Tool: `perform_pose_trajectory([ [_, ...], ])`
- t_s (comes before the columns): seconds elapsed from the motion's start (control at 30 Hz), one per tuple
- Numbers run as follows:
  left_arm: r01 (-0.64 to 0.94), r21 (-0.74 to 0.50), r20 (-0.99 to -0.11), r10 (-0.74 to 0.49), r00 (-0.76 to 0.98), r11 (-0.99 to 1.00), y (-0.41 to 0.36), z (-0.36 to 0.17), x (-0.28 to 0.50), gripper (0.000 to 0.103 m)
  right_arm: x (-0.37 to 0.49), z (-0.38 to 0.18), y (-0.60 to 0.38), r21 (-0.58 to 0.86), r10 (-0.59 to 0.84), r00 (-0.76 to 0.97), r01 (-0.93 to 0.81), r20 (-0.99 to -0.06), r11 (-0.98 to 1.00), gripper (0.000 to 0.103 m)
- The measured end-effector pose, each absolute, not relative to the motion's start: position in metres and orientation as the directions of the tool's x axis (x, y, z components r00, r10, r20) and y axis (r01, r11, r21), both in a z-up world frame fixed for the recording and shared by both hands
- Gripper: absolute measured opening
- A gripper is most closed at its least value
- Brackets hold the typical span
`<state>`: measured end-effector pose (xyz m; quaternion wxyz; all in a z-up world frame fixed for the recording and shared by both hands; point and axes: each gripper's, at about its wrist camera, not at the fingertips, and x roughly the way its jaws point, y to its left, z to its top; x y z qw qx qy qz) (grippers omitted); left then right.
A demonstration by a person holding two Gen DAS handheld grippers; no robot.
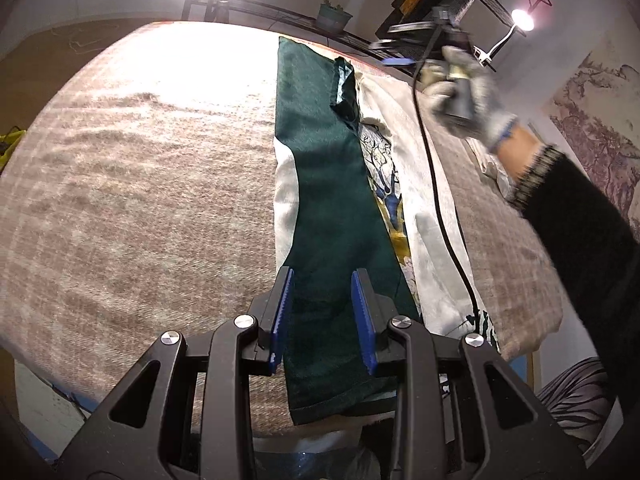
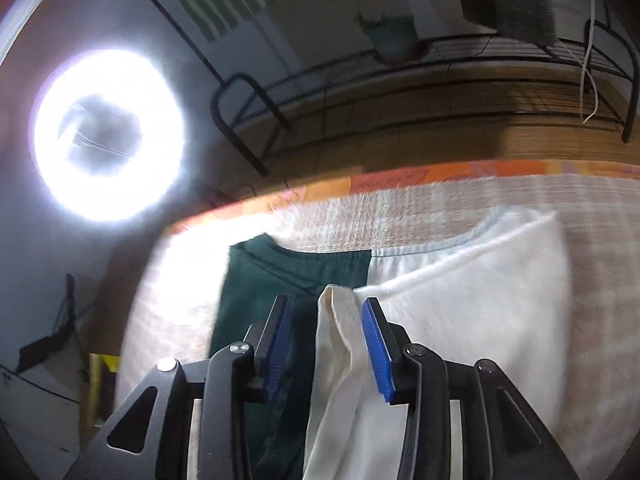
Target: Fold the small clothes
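A small garment in dark green and white (image 1: pixel 332 200) lies lengthwise on the beige blanket (image 1: pixel 140 184), with a printed tree pattern along its right side. My left gripper (image 1: pixel 323 280) is open, its blue pads on either side of the green strip near the garment's near end. In the right wrist view my right gripper (image 2: pixel 325 308) is open above the garment's far end (image 2: pixel 300 268), with a raised white fold (image 2: pixel 340 320) between the jaws. A gloved hand (image 1: pixel 468 92) holds the right gripper's handle above the garment's far end.
A black cable (image 1: pixel 440 208) runs across the white part of the garment. A ring light (image 2: pixel 108 134) shines at the left. A black wire rack (image 2: pixel 440 76) with a potted plant (image 2: pixel 394 38) stands beyond the table's far edge (image 2: pixel 400 178).
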<state>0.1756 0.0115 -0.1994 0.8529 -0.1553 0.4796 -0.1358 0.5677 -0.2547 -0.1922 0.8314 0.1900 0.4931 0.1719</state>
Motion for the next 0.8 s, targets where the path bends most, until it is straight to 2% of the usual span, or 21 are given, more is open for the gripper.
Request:
perform_pose_trajectory([
  [0.2,0.122,-0.355,-0.771,-0.364,0.522,0.927,0.008,-0.191,0.164,0.029,0.490,-0.135,-0.288,0.474,0.474,0.486,-0.134,-0.734,0.870,0.039],
  [0.4,0.116,-0.382,-0.767,-0.384,0.514,0.917,0.013,-0.187,0.155,0.029,0.377,-0.096,-0.309,0.475,0.505,0.480,-0.193,-0.718,0.859,0.039],
  [0.67,0.201,-0.464,-0.768,-0.505,0.394,0.862,-0.018,-0.195,0.148,0.029,0.234,-0.123,-0.310,0.401,0.455,0.420,-0.215,-0.785,0.890,0.039],
  [0.8,0.291,-0.417,-0.791,-0.502,0.350,0.861,-0.068,-0.198,0.143,0.029,0.186,-0.145,-0.312,0.365,0.407,0.391,-0.181,-0.825,0.913,0.039],
])
